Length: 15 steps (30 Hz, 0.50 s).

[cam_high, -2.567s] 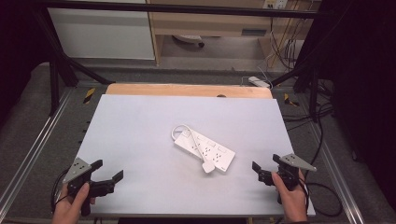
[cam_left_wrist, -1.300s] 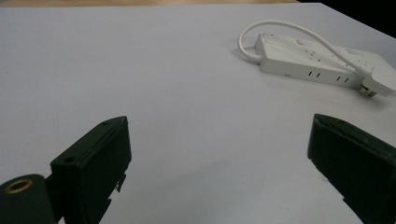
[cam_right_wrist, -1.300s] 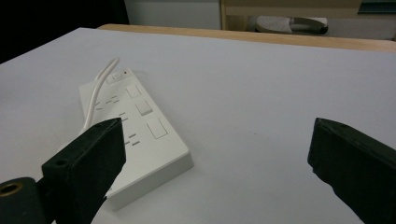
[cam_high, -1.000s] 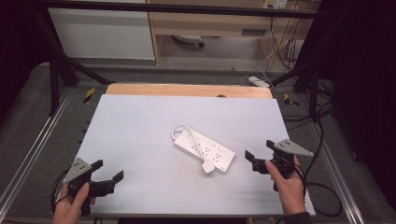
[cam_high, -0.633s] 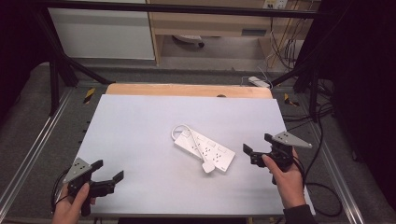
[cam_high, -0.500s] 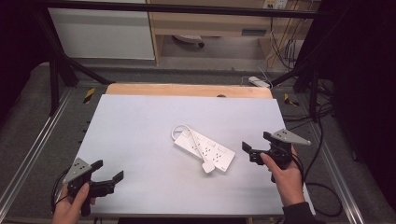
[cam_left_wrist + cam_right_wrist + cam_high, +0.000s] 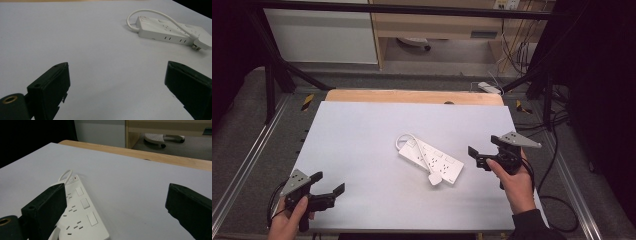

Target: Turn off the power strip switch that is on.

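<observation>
white power strip [image 7: 431, 161] lies mid-table [image 7: 362, 130], its cord looped over it, plug [image 7: 435, 179] at the near end. right gripper [image 7: 478, 157] sits just beside it, jaws apart; left gripper [image 7: 328, 186] near the front-left corner, jaws apart.

A power strip [image 7: 430, 160] lies mid-table [image 7: 362, 130]; right gripper [image 7: 479, 157] just beside it, left gripper [image 7: 328, 184] well apart at the near left corner.

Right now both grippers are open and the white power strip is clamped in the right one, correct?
Not quite: the right gripper holds nothing. The high view shows the white power strip lying free on the table beside it. Both grippers are open, the left gripper too.
</observation>
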Tool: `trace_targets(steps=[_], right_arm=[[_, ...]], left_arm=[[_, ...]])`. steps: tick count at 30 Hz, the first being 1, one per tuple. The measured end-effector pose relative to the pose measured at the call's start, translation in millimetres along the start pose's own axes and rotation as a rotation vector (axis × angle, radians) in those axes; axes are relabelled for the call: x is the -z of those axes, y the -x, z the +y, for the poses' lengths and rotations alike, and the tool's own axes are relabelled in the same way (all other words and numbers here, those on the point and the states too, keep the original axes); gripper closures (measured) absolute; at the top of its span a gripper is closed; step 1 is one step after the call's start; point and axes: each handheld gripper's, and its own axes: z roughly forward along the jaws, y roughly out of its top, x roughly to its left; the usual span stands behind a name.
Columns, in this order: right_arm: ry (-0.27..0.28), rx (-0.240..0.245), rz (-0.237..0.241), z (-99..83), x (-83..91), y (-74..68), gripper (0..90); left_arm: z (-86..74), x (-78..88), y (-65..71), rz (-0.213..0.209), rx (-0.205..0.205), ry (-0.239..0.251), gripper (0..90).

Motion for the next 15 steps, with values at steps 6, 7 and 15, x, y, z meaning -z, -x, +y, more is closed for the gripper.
trace_targets(steps=[6,7,15], right_arm=[[-0.001,0.006,-0.001,3.6,-4.3,-1.4,8.8],[0.001,0.010,0.001,4.3,-5.2,-1.6,10.6],[-0.002,0.040,0.027,9.7,-11.7,-6.5,25.4]], left_arm=[[0.0,0.2,-0.2,-0.001,0.001,0.001,6.4],[0.0,0.4,-0.2,-0.002,0.001,-0.001,6.4],[-0.1,0.2,0.0,-0.002,-0.001,-0.002,6.4]])
